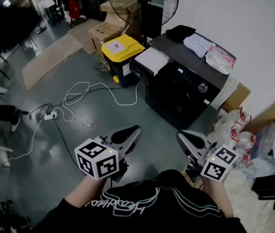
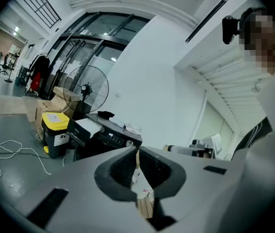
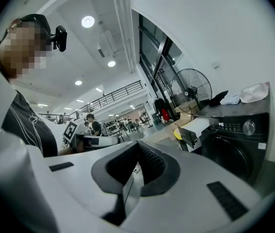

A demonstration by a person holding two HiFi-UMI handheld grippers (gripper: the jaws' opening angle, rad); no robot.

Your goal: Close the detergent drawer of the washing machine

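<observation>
Pointing forward and down at the grey floor (image 1: 103, 120), the left claw (image 1: 133, 131) has its 2 jaws pressed together at the tips with nothing between them. The right claw (image 1: 184, 138) beside it is likewise closed and empty. Both are held close to the person's chest, each with its marker cube (image 1: 97, 158) nearest the body. Well ahead of both claws stands the black washing machine (image 1: 186, 93) against the white wall. Its detergent drawer (image 1: 151, 60) is pulled out at the machine's upper left corner, with its white top showing. On top of the machine lie a black cloth (image 1: 181, 32), a white cloth (image 1: 199, 43) and a pink-and-white bag (image 1: 219, 58). A yellow-lidded bin (image 1: 121, 50) sits just left of the drawer, with a standing fan (image 1: 144, 1) behind it. A white cable (image 1: 93, 93) loops across the floor.
</observation>
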